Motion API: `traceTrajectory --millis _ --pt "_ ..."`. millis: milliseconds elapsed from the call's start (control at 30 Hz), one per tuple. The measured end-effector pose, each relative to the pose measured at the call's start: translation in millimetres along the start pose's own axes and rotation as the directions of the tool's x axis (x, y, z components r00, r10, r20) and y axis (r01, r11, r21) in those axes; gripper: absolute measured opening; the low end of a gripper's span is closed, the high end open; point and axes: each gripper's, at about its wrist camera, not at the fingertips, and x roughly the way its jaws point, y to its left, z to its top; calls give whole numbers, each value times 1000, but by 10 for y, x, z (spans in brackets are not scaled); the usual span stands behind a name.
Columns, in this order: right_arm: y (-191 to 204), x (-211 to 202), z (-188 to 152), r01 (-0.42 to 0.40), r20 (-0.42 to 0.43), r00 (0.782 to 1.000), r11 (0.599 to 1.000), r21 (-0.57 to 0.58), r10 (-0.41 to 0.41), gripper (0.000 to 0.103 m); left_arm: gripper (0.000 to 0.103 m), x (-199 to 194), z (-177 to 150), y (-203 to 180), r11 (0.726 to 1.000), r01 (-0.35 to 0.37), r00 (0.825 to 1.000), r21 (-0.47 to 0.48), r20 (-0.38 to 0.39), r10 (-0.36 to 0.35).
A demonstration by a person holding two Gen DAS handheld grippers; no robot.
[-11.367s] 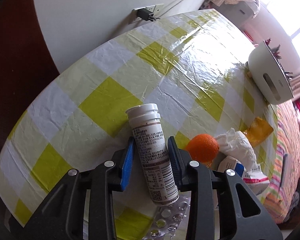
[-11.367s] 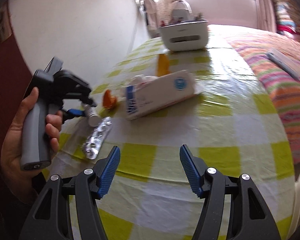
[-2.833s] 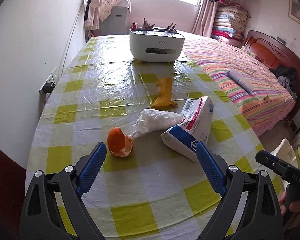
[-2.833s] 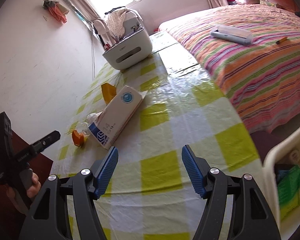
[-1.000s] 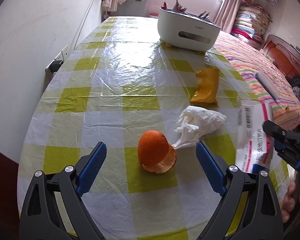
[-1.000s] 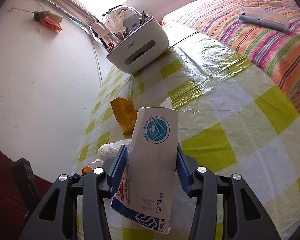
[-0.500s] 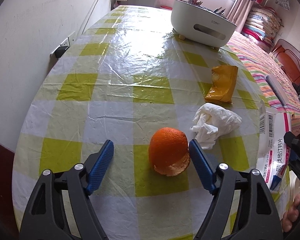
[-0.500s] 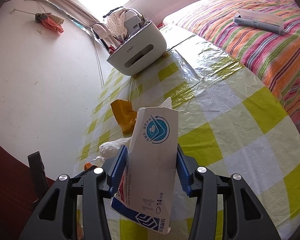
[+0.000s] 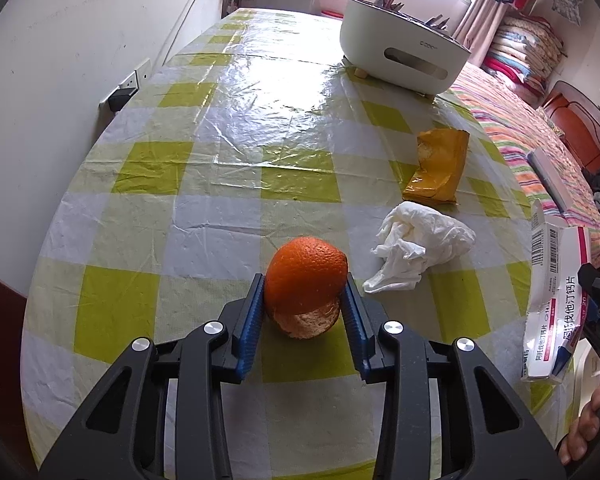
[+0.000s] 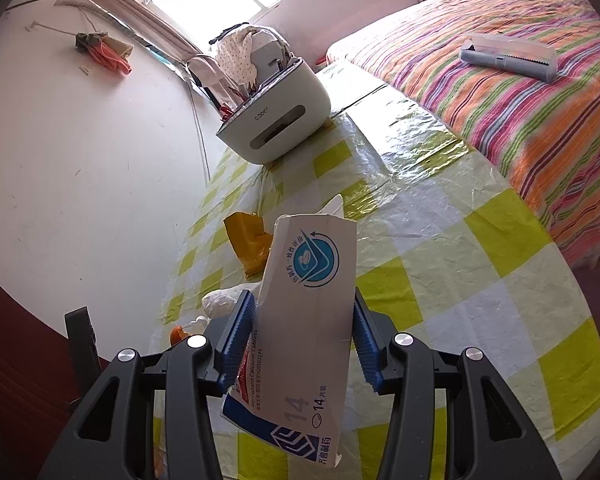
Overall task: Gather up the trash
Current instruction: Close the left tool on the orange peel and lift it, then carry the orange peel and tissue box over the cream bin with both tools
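My left gripper [image 9: 303, 304] is shut on an orange peel [image 9: 306, 280], a hollow half shell resting on the checked tablecloth [image 9: 204, 216]. My right gripper [image 10: 304, 332] is shut on a white and blue medicine box [image 10: 304, 320] and holds it above the table; the box also shows at the right edge of the left wrist view [image 9: 552, 308]. A crumpled white tissue [image 9: 416, 244] lies just right of the peel. A yellow wrapper [image 9: 438, 168] lies beyond the tissue. In the right wrist view the tissue [image 10: 224, 300], the wrapper [image 10: 248, 244] and a bit of the peel [image 10: 177, 334] show left of the box.
A white tissue-box organizer [image 9: 404, 56] stands at the far end of the table, also in the right wrist view [image 10: 276, 120]. A wall [image 9: 60, 60] with a socket [image 9: 126, 88] runs along the table's left side. A striped bed [image 10: 512, 80] lies to the right.
My left gripper has closed its jaws onto the orange peel, which it had been straddling open. My right gripper keeps hold of the medicine box and has barely moved.
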Motion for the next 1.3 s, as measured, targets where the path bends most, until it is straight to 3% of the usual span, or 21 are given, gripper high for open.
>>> traceTrajectory --millis 433,1300 --pt "-86 -222 44 6 31 999 1000 0 -6 46 34 -159 0 -262 999 49 998 6 25 -49" --pt "-429 -861 84 26 100 995 1000 1 -26 46 34 -417 -263 -1354 972 150 988 181 20 -156"
